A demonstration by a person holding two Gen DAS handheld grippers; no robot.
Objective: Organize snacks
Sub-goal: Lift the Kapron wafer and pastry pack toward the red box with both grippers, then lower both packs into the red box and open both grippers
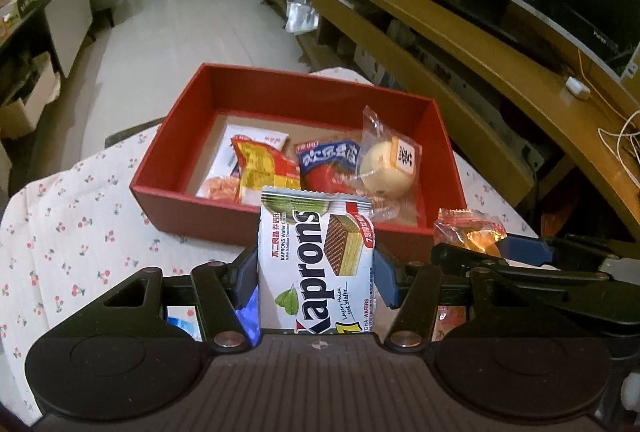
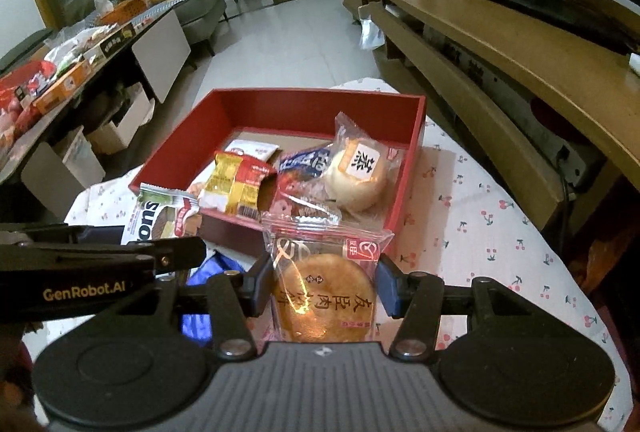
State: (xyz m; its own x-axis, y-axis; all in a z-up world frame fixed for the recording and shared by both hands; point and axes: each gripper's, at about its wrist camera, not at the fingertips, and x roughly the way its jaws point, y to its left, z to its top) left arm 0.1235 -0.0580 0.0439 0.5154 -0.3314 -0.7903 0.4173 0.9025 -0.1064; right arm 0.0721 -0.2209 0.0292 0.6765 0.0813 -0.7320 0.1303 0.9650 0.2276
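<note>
The left gripper (image 1: 316, 272) has its fingers clamped on a flat, glossy wafer pack (image 1: 316, 260), held upright just short of the red box (image 1: 224, 104). The right gripper (image 2: 324, 288) grasps a round golden pastry (image 2: 324, 296) in crinkly clear wrap, also near the rectangular cardboard box on the cherry-print desk (image 2: 500, 232).

Red box (image 1: 168, 168), cherry-print white tablecloth (image 1: 72, 232), white-green wafer packet (image 1: 316, 264).
</note>
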